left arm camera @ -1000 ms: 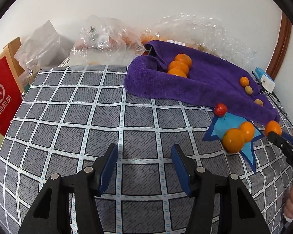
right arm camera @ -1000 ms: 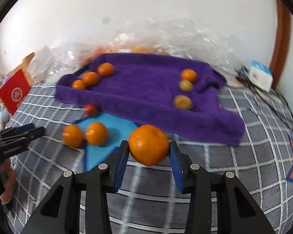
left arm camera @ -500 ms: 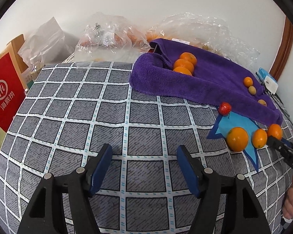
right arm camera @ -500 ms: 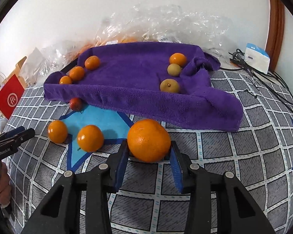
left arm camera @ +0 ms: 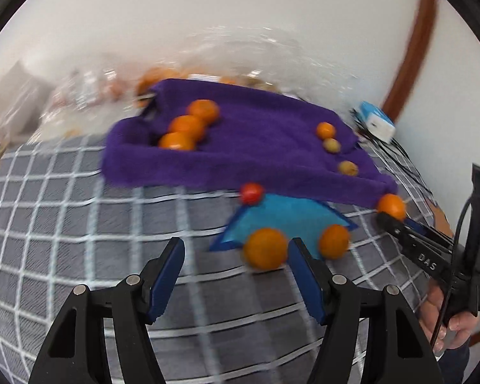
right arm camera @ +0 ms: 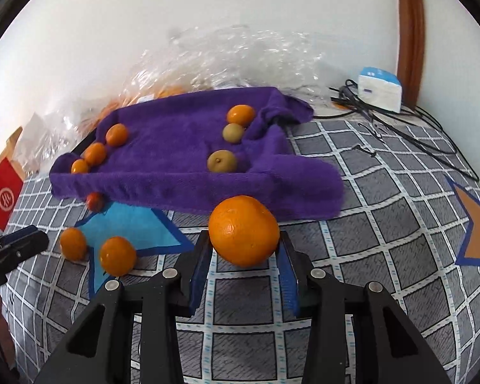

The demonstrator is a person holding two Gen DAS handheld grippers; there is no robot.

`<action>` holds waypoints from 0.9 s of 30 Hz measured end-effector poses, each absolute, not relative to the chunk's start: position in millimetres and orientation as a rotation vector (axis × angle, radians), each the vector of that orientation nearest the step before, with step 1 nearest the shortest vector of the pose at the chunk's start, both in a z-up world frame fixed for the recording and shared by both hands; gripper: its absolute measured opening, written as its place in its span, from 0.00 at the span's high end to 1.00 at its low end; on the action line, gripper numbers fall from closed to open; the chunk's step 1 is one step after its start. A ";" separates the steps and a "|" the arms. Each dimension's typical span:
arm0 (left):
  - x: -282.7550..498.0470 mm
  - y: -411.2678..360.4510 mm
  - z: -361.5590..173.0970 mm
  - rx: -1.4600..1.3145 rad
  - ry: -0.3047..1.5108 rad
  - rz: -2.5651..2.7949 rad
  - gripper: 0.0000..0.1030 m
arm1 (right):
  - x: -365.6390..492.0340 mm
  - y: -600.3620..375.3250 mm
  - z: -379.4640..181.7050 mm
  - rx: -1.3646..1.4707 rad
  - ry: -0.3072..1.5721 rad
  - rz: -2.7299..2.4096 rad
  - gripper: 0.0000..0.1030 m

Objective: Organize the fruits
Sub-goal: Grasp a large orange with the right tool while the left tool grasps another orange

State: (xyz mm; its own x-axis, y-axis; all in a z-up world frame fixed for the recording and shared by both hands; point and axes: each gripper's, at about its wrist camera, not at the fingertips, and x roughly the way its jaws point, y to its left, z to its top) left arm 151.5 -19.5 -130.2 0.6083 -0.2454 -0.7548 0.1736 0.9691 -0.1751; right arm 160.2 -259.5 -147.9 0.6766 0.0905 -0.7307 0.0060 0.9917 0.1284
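My right gripper (right arm camera: 244, 240) is shut on a large orange (right arm camera: 244, 230), held above the checked cloth just in front of the purple towel (right arm camera: 176, 147). On the towel, three oranges (right arm camera: 94, 153) lie in a row at its left, and a small orange (right arm camera: 240, 114) with two greenish-brown fruits (right arm camera: 221, 161) lies at its right. My left gripper (left arm camera: 236, 249) is open with nothing gripped. Just past its right fingertip sits a loose orange (left arm camera: 265, 248) on the blue star patch (left arm camera: 288, 214), with a second orange (left arm camera: 333, 241) beside it. A small red fruit (left arm camera: 252, 193) rests against the towel's front edge.
Crinkled plastic bags (right arm camera: 233, 54) holding more fruit lie behind the towel against the wall. A white and blue box (right arm camera: 379, 91) and black cables (right arm camera: 400, 128) sit at the back right. A red carton (right arm camera: 3, 196) stands at the left edge. A hand (left arm camera: 448, 320) holds the right gripper.
My left gripper's jaws have widened, and it has swung right, up to the two loose oranges on the blue star. My right gripper has kept its orange and drifted slightly, tilting a little.
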 end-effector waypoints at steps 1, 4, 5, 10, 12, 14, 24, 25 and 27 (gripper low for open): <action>152.5 -26.0 -130.6 -0.071 0.890 -0.252 0.38 | 160.4 -260.9 -148.2 0.133 0.826 0.046 0.61; 158.7 -44.7 -140.0 0.011 0.900 -0.256 0.38 | 160.4 -262.3 -148.6 0.145 0.820 0.051 0.61; 159.4 -47.7 -143.6 0.037 0.900 -0.246 0.38 | 160.2 -262.2 -148.3 0.146 0.816 0.053 0.61; 161.3 -44.2 -155.8 0.029 0.890 -0.247 0.64 | 160.4 -258.4 -148.5 0.126 0.813 0.057 0.61; 162.0 -37.7 -152.5 -0.021 0.869 -0.265 0.67 | 158.9 -255.7 -147.7 0.117 0.810 0.062 0.61; 162.8 -32.2 -154.2 -0.055 0.875 -0.273 0.67 | 159.2 -255.4 -147.8 0.116 0.810 0.066 0.61; 149.5 -4.0 -141.5 -0.198 0.752 -0.210 0.67 | 157.0 -258.3 -146.5 0.119 0.802 0.049 0.61; 148.2 -2.6 -139.8 -0.201 0.739 -0.202 0.67 | 156.5 -258.0 -146.1 0.115 0.799 0.045 0.61; 146.9 -0.9 -137.1 -0.204 0.717 -0.190 0.67 | 154.2 -255.1 -144.0 0.096 0.785 0.039 0.61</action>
State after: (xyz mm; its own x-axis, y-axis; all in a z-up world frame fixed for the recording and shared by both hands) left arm 146.9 -0.9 -137.1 0.7385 -0.2411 -0.6296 0.1020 0.9631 -0.2491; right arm 154.2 -255.1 -144.0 0.7069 0.0712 -0.7037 0.0002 0.9949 0.1008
